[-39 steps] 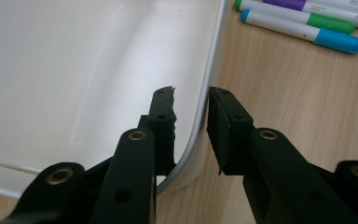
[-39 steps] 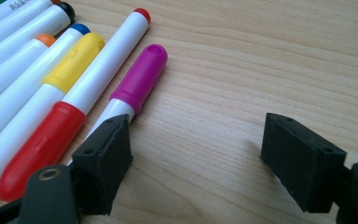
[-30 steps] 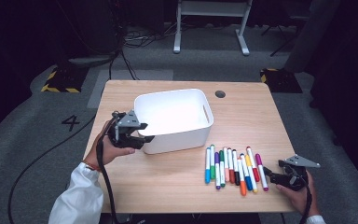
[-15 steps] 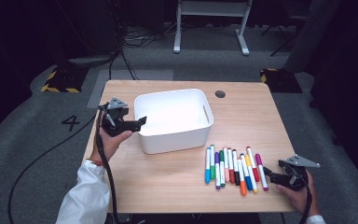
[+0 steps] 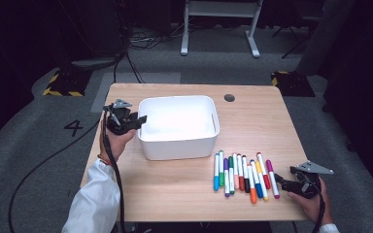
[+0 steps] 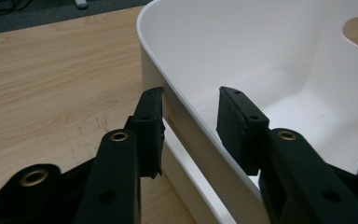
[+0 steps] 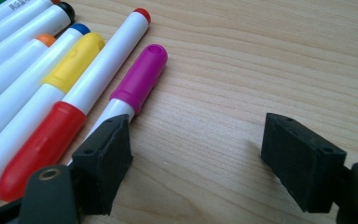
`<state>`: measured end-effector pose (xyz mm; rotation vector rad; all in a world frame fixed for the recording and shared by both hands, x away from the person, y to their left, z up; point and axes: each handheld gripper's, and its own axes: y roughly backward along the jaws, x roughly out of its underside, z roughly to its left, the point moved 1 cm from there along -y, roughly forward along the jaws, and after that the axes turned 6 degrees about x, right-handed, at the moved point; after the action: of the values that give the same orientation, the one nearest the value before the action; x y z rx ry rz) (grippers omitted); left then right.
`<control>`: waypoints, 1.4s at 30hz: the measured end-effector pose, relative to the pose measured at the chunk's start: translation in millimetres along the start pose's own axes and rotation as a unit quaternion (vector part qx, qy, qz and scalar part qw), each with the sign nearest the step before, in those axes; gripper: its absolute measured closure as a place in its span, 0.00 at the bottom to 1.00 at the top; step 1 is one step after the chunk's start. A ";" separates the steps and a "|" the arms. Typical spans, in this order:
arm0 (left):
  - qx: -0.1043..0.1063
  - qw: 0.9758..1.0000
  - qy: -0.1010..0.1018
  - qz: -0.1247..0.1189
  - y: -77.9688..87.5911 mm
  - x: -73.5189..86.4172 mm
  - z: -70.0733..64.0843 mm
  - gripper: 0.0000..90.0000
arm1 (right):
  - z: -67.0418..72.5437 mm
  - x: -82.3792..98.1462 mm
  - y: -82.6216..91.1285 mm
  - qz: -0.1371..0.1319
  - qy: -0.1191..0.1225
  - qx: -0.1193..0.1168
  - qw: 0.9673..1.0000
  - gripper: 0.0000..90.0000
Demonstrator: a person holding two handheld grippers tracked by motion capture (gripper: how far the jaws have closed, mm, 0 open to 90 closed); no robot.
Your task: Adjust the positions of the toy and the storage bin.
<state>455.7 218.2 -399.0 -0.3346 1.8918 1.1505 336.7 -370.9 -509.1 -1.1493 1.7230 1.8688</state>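
Note:
A white plastic bin (image 5: 178,145) stands empty in the middle of the wooden table. My left gripper (image 5: 141,119) straddles the bin's left wall (image 6: 191,121). One pad (image 6: 150,122) lies against the outside and the other pad (image 6: 235,119) stands just clear of the inside. Its jaws have just been closing with that wall between them. A row of several coloured markers (image 5: 243,174) lies at the front right. My right gripper (image 5: 278,181) rests low on the table beside the magenta-capped marker (image 7: 140,79), open (image 7: 196,154), with only bare wood between its pads.
A dark round grommet (image 5: 229,97) sits in the table top behind the bin. The left gripper's cable (image 5: 43,162) trails off the table's left edge to the grey floor. A white stand (image 5: 218,24) is on the floor beyond the table.
My left gripper has moved from the bin's near-left corner back along its left side and now sits over the left wall. The right gripper and the markers have stayed put.

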 end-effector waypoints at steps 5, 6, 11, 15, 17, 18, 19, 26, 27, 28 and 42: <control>0.009 1.000 -0.004 -0.001 9.5 6.8 9.3 0.76 | 0.0 0.0 0.0 0.000 0.000 0.000 1.000 0.27; 0.012 1.000 -0.004 -0.005 11.4 8.8 11.0 0.77 | 0.0 0.0 0.0 0.000 0.000 0.000 1.000 0.27; 0.029 0.999 -0.007 -0.013 20.4 17.6 12.9 0.80 | 0.0 0.0 0.0 0.000 0.000 0.000 1.000 0.27; 0.036 0.999 -0.014 -0.014 26.2 23.9 6.5 0.80 | 0.0 0.0 0.0 0.000 0.000 0.000 1.000 0.27; 0.041 0.999 -0.011 -0.016 28.9 27.2 3.5 0.80 | 0.0 0.0 0.0 0.000 0.000 0.000 1.000 0.27; 0.043 0.999 -0.007 -0.021 29.9 29.2 1.7 0.80 | 0.0 0.0 0.0 0.000 0.000 0.000 1.000 0.27; 0.043 0.999 -0.007 -0.021 29.9 29.2 1.7 0.80 | 0.0 0.0 0.0 0.000 0.000 0.000 1.000 0.27; 0.034 0.999 -0.002 -0.039 36.7 41.1 -12.9 0.79 | 0.3 -0.2 -0.1 -0.001 -0.003 0.001 1.000 0.27; 0.034 0.999 0.001 -0.042 37.5 43.1 -17.1 0.79 | -0.1 -0.1 -0.2 0.000 0.000 0.003 1.000 0.26; 0.034 0.999 0.001 -0.042 37.5 43.1 -17.1 0.79 | -0.1 -0.1 -0.2 0.000 0.000 0.003 1.000 0.26; 0.038 0.998 -0.010 -0.040 30.5 44.2 -62.1 0.74 | -1.4 -0.8 -1.2 0.000 -0.003 0.007 1.000 0.27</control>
<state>377.9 192.4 -404.0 -0.3512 1.8825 1.0220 338.5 -371.8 -509.1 -1.1366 1.7296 1.8570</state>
